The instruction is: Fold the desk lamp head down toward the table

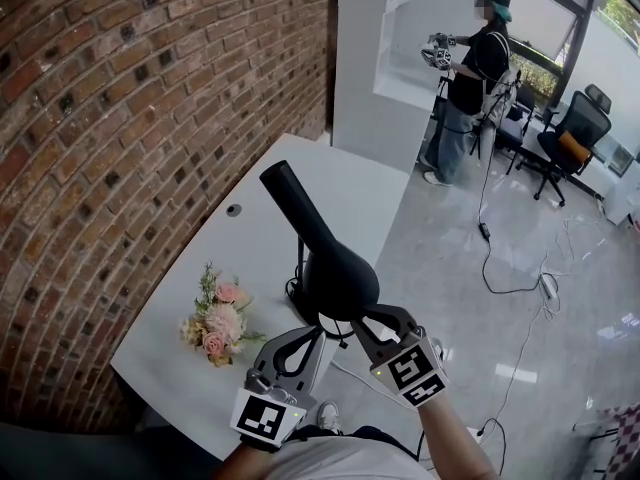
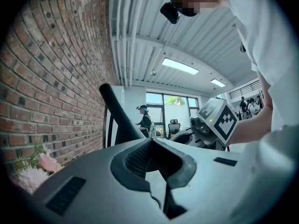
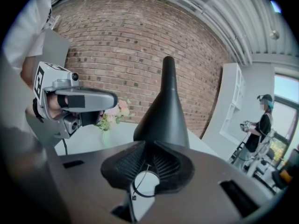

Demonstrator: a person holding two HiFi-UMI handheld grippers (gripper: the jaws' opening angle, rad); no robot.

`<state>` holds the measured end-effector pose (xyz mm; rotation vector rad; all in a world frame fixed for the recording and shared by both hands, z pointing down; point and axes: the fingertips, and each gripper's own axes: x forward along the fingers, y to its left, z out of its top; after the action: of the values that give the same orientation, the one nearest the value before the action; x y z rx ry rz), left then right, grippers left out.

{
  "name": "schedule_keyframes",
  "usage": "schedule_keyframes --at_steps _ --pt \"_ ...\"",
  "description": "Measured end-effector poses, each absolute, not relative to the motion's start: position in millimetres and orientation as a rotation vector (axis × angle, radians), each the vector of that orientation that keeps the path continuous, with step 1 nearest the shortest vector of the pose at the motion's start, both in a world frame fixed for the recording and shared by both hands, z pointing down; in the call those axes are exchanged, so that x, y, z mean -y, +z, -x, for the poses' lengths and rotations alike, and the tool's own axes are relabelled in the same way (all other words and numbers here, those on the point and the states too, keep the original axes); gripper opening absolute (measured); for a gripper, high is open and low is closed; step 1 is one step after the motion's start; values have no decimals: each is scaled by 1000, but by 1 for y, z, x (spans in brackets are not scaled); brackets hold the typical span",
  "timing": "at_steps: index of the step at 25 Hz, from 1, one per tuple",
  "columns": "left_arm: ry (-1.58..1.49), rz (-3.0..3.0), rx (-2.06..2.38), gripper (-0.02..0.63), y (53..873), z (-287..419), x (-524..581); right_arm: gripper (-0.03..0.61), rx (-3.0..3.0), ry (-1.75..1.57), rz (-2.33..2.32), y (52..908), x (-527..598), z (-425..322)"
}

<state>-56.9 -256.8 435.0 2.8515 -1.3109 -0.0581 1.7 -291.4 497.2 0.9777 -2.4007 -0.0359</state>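
Observation:
A black desk lamp stands on the white table (image 1: 345, 183), its cone-shaped head (image 1: 335, 273) low and its narrow end (image 1: 285, 193) pointing up and away. My left gripper (image 1: 310, 336) is just under the head's near left side; in the left gripper view its jaws (image 2: 150, 141) are shut with nothing between them, and the lamp (image 2: 117, 118) rises beyond them. My right gripper (image 1: 353, 325) sits against the head's wide near rim. Its jaws (image 3: 152, 143) are shut too, with the cone (image 3: 164, 111) standing directly past the tips.
A small pink flower bouquet (image 1: 218, 323) lies on the table left of the lamp. A brick wall (image 1: 120, 148) runs along the left. Across the tiled floor stand a person (image 1: 475, 78), an office chair (image 1: 570, 138) and loose cables (image 1: 500, 268).

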Motion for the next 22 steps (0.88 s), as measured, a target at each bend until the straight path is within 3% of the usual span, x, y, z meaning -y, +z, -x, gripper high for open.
schedule_keyframes --at_steps 22 --pt "-59 -2903 1258 8 429 29 240 35 2663 -49 -1245 415 257 -40"
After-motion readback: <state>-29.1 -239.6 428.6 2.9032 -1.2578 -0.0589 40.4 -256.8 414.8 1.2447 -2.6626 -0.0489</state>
